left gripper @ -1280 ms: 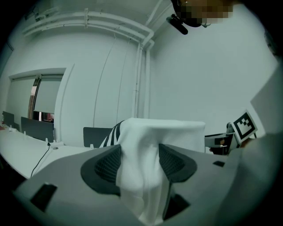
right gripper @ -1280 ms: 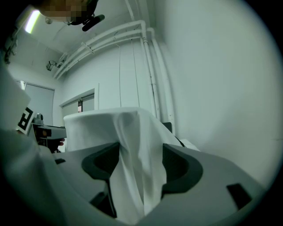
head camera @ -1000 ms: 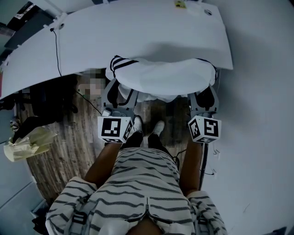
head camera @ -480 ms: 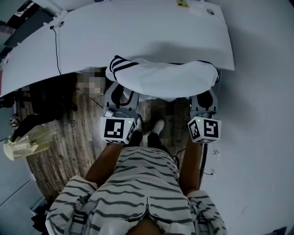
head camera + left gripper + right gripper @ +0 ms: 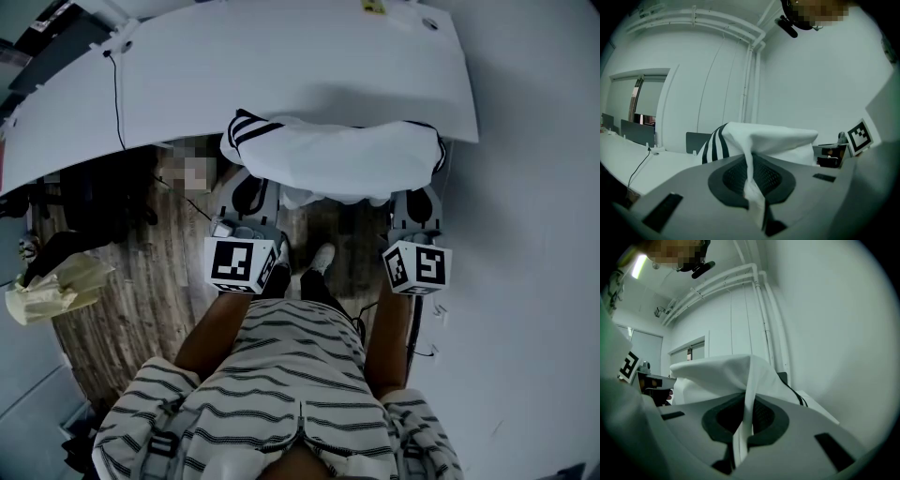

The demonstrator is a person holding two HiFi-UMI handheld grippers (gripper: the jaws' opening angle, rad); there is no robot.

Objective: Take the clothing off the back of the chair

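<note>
A white garment [image 5: 337, 159] with black stripes at its left end hangs over a chair back, which it hides, in front of a white desk [image 5: 281, 66]. My left gripper [image 5: 246, 192] is shut on the garment's left part; a fold of the garment [image 5: 752, 187] is pinched between the jaws. At the other end my right gripper [image 5: 415, 199] is shut on the garment's right part, with a pleat of the garment [image 5: 745, 423] caught between its jaws. Each gripper's marker cube shows in the other gripper's view.
The white desk runs across the top of the head view, a black cable [image 5: 117, 94] lying on it. A yellowish bag [image 5: 52, 291] lies on the wooden floor [image 5: 141, 300] at the left. My shoes [image 5: 319, 258] stand under the garment. A white wall [image 5: 525, 234] is at right.
Both grippers closed onto the garment's ends. The cloth has bunched and lifted slightly where they pinch it. Neither hand shifted.
</note>
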